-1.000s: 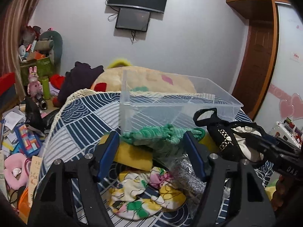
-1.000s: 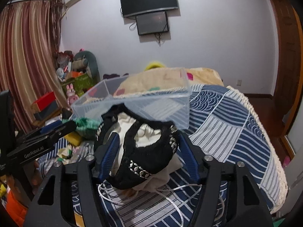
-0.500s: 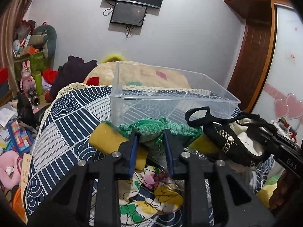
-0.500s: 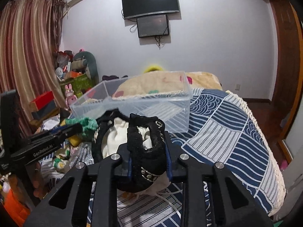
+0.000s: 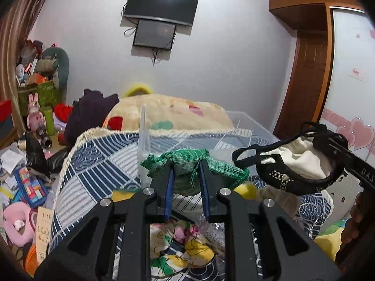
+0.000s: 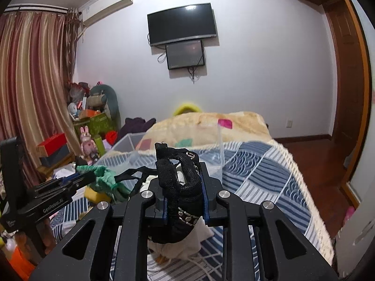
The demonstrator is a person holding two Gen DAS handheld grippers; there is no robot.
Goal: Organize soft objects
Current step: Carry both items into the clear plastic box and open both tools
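My left gripper (image 5: 185,164) is shut on a green knitted cloth (image 5: 187,161) and holds it lifted above the bed, in front of the clear plastic bin (image 5: 243,126). My right gripper (image 6: 184,164) is shut on a black and white mesh garment (image 6: 182,187) with studs, lifted near the bin (image 6: 131,142). The garment also shows at the right of the left wrist view (image 5: 295,166). The green cloth shows at the left of the right wrist view (image 6: 105,178), held by the left gripper (image 6: 93,175).
A flowered cloth (image 5: 180,248) and yellow soft pieces (image 5: 243,189) lie on the blue patterned bedspread (image 5: 93,171) below the grippers. A beige blanket (image 5: 168,114) lies behind the bin. Toys and clutter (image 5: 28,159) cover the floor at left. A wooden door (image 5: 302,82) stands at right.
Both grippers closed, the left on the green cloth and the right on the black and white garment, and both have lifted their items up off the bed.
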